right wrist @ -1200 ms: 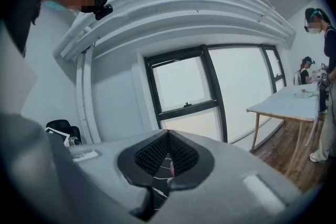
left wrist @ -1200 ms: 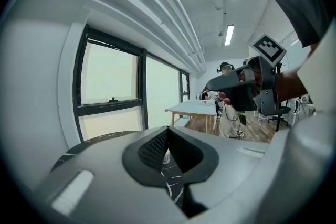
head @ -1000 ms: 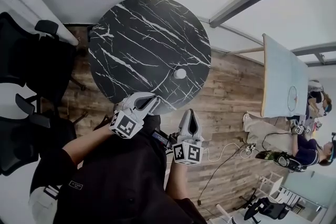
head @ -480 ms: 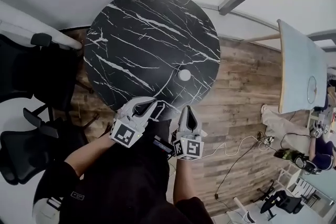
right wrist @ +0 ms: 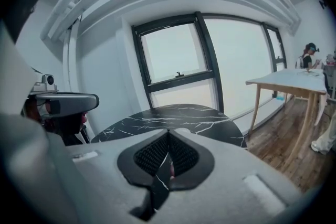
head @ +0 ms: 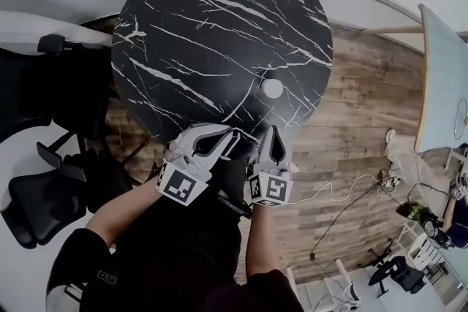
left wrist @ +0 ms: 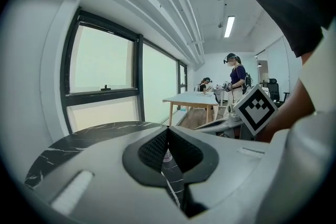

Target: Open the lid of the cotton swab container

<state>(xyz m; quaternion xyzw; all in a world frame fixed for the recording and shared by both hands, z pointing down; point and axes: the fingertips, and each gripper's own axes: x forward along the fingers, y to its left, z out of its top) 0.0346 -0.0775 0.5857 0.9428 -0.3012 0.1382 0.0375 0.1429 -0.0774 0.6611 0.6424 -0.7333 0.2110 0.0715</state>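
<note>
- At the table's [head: 219, 25] near edge, we hold the left gripper [head: 232, 137] with jaws pressed together, nothing between them.
- Just beside it, over the same edge, our right gripper [head: 272, 132] is likewise closed tight and empty.
- Beyond both tips, the white container [head: 272, 88] stands on the table near that edge, closer to the right gripper, touching neither.
</note>
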